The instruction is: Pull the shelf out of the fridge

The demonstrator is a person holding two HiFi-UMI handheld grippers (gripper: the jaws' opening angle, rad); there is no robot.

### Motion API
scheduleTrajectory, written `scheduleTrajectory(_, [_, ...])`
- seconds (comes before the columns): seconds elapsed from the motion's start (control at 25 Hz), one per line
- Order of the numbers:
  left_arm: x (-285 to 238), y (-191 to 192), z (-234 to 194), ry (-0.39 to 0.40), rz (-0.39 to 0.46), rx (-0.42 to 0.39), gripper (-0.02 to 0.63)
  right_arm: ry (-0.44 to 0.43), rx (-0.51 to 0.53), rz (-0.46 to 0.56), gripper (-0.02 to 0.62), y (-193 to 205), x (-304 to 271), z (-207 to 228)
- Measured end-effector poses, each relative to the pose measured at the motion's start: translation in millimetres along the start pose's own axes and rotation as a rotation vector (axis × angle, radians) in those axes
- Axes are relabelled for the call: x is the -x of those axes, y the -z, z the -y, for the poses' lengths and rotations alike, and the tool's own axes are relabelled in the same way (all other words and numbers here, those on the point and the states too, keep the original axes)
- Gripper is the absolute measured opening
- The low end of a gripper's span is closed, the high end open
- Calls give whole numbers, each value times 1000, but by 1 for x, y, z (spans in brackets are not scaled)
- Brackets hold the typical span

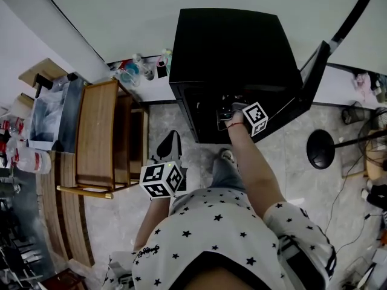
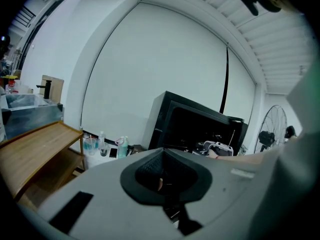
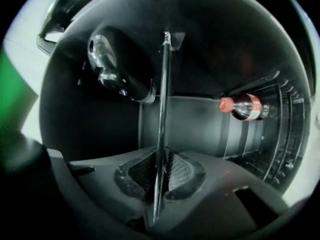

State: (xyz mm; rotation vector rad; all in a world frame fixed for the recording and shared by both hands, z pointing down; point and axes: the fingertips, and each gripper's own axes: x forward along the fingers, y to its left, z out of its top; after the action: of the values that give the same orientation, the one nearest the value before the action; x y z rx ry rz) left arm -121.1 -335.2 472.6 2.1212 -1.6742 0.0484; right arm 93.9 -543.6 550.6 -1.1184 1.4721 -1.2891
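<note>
While the right gripper (image 3: 161, 166) reaches into the open front of the fridge (image 1: 233, 47), its jaws are clamped on the thin front edge of the shelf (image 3: 163, 94). In the right gripper view the shelf shows edge-on, as a narrow bright strip that runs from between the pads straight away towards the fridge's back wall. The shelf sits inside the fridge, and its near edge is at the fridge's front opening. On one side of the strip is a dark bottle (image 3: 112, 69). On the other side a cola bottle (image 3: 245, 107) with a red cap and red label is close to the ribbed side wall. This view is turned, so I cannot tell whether either bottle stands or lies.

From the head view the right gripper (image 1: 227, 115) is at the fridge's front edge. The fridge door (image 1: 314, 80) is swung wide to the right.

The left gripper (image 2: 164, 184) has its jaws closed together with nothing between them. It is held low near the person's body over the floor (image 1: 199, 125), well apart from the fridge (image 2: 200, 124), which it faces.

A wooden rack (image 1: 97, 138) stands on the floor to the left of the fridge. Some bottles (image 1: 130, 71) are between the two, by the wall. A standing fan (image 1: 320, 150) is to the right, beyond the door.
</note>
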Motion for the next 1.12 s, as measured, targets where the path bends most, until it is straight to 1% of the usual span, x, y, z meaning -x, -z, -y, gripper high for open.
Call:
scheduleTrajectory(0.24, [14,0,8,30,5,-7,12,0,-3,-3,9,2,24,-1])
scheduleTrajectory(0.72, [49,24,12,54,-11,-1,12,3,-14,-8,9,13,71,-4])
scheduleTrajectory(1.12, [70,29,21,87,-9,-9,12,4,-12,-10,9,22,108,-5])
